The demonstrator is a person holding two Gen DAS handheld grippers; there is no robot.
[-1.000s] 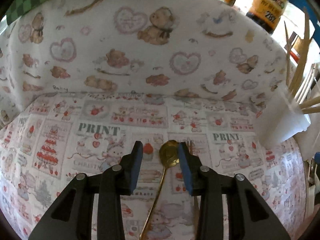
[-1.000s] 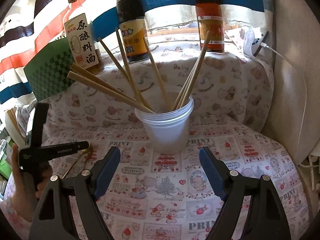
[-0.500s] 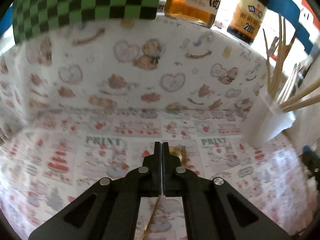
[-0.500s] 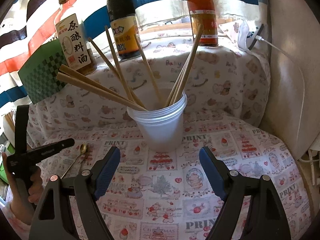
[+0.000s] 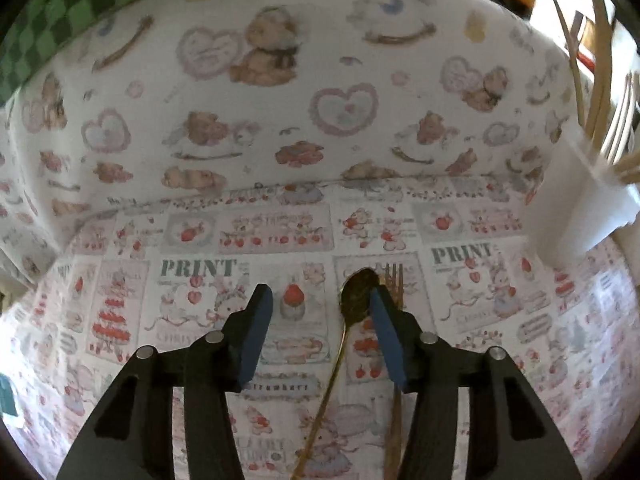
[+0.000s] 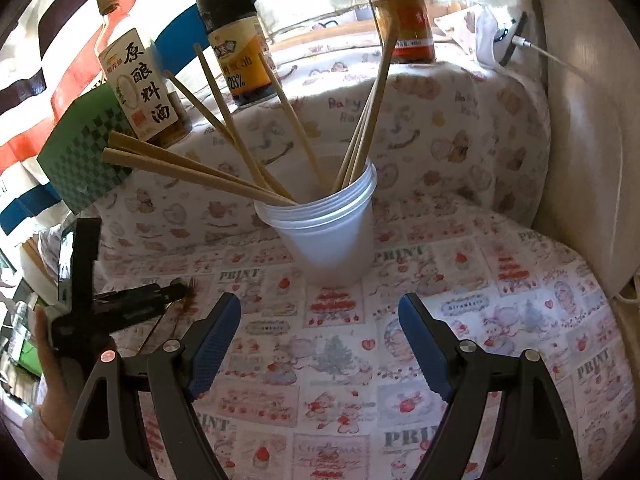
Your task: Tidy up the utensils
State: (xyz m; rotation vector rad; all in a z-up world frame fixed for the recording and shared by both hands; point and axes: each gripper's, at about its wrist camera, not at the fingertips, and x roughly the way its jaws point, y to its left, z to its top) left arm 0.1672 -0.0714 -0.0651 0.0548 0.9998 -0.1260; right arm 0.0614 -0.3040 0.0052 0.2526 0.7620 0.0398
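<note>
A gold spoon [image 5: 357, 293] lies on the printed cloth, its handle running toward the camera. My left gripper [image 5: 319, 305] hangs low over it with jaws opening. The spoon's bowl sits between the fingers, close against the right one, and the pads do not press on it. A gold fork [image 5: 394, 276] lies just right of the spoon, mostly hidden behind the right finger. A white plastic cup [image 6: 332, 240] holding several wooden chopsticks [image 6: 224, 108] stands straight ahead of my right gripper [image 6: 320, 312], which is open and empty. A hand [image 6: 48, 364] holds the left gripper [image 6: 176, 290] at far left.
Three sauce bottles [image 6: 232, 40] and a green checkered box [image 6: 86, 152] stand on a raised ledge behind the cup. A cloth-covered step [image 5: 320, 120] rises behind the spoon. A white cable [image 6: 536, 46] and a pale wall lie at the right.
The left gripper's fingers stood apart around the spoon, closed together half a second ago, and now stand apart again. The spoon still lies on the cloth. The right gripper barely moved.
</note>
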